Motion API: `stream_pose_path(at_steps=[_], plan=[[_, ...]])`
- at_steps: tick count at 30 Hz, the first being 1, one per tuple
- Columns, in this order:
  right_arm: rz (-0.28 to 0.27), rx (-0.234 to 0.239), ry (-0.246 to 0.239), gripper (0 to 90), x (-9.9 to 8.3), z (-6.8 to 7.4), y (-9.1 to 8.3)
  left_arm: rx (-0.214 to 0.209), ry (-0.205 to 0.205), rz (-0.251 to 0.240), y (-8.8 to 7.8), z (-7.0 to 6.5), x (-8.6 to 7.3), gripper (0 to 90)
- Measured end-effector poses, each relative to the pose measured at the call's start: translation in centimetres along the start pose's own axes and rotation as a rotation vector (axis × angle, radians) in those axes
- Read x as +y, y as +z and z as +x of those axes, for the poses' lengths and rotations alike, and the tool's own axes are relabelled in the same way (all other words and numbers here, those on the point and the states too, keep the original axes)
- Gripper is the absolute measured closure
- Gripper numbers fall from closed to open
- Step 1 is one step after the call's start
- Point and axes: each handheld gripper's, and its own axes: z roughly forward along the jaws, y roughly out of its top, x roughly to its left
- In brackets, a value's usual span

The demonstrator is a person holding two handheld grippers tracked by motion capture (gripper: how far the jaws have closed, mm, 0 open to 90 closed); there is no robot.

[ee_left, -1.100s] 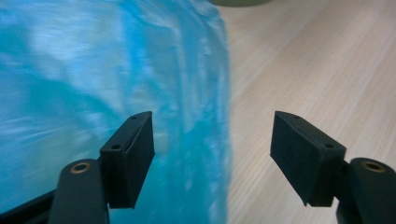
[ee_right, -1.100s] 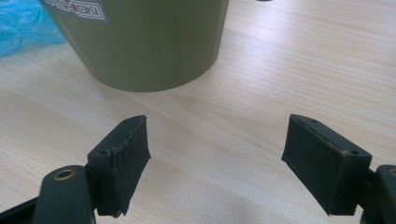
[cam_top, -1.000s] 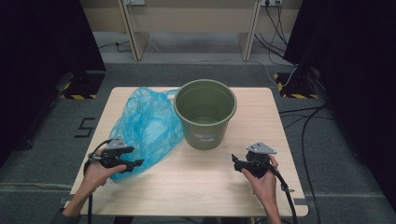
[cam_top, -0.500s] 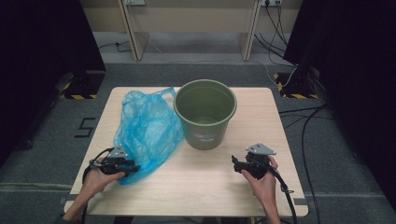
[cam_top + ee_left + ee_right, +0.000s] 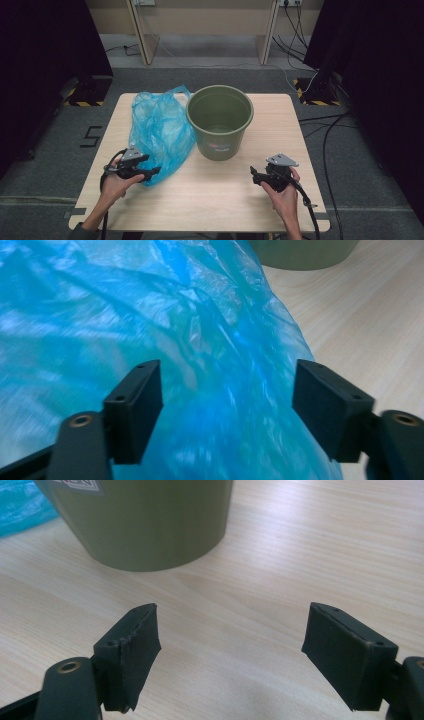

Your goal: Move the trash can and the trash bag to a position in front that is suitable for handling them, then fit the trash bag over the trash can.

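Carrying everything here is the table (image 5: 210, 200), a pale wooden top with the green bucket (image 5: 220, 122) standing upright near its far middle, mouth open and apparently empty, which looks like the place a liner would go. Just left of the bucket, and touching its side, the blue plastic bag (image 5: 160, 132) lies crumpled and loosely spread, its near end running toward the person's left hand. That bag seems to be the thing in hand: the left gripper (image 5: 150, 172) sits at its near tip, and in the left gripper view the bag (image 5: 200, 355) bulges between the two black jaws, which have just been opening and stand wide, not pressing the plastic. The right gripper (image 5: 256, 176) rests apart at the near right, jaws also wide with nothing between them, pointed toward the bucket's base (image 5: 145, 525), likely waiting to help.
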Motion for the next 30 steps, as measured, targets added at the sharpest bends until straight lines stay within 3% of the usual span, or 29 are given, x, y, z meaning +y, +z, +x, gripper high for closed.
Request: stream_pose_path(at_steps=[5,9,14,20,26,30], plan=[[0.018,-0.007,0.03,22.1,-1.1,-0.7,0.2,-0.013,-0.002,0.024,-0.8,-0.1,-1.4,18.7],[0.037,-0.014,0.049,22.1,-2.0,-1.1,0.3,-0.016,0.013,0.071,0.6,-0.1,-2.4,19.8],[0.057,-0.018,0.057,22.1,-3.0,-1.4,0.4,0.006,0.043,0.081,1.6,0.0,-2.5,36.6],[0.078,-0.011,0.069,22.2,-3.8,-1.4,0.6,0.005,0.04,0.062,2.4,0.3,-2.3,47.3],[0.088,-0.014,0.063,22.0,-4.3,-1.4,0.8,0.007,0.076,0.031,3.4,0.2,-1.4,72.9],[0.085,-0.014,0.063,22.0,-4.3,-1.5,0.9,-0.016,0.056,0.013,3.5,0.5,-0.9,83.2]])
